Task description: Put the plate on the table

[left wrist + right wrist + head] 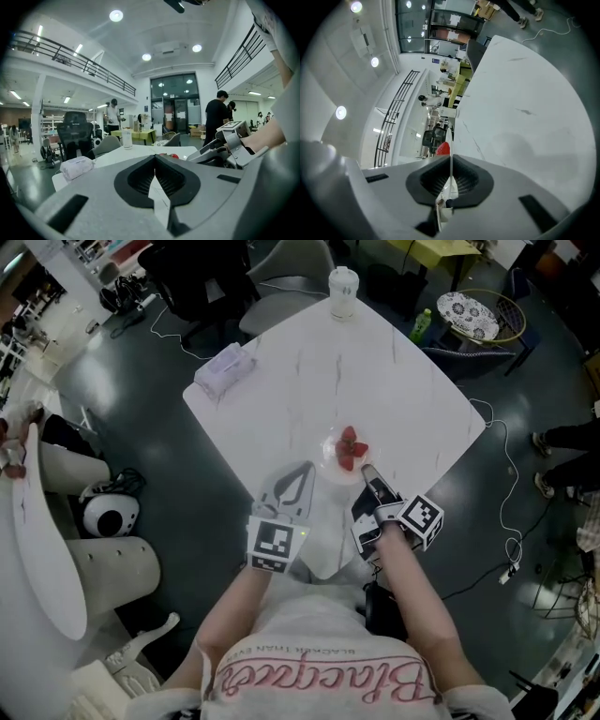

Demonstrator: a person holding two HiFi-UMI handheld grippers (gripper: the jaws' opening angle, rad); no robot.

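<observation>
A small clear plate (330, 463) carrying red strawberries (350, 448) is over the middle of the white marble table (394, 381). My right gripper (367, 471) is shut on the plate's near right rim. In the right gripper view the rim shows as a thin white line between the shut jaws (451, 161), with a strawberry (443, 149) just beyond. Whether the plate rests on the tabletop cannot be told. My left gripper (303, 469) is shut and holds nothing, just left of the plate; its own view shows the closed jaws (154, 161).
A lidded cup (343, 292) stands at the table's far corner and a tissue pack (223, 369) lies at the left corner. Chairs (291, 277) stand beyond the table. A green bottle (421, 324) and cables (506, 512) are on the floor to the right.
</observation>
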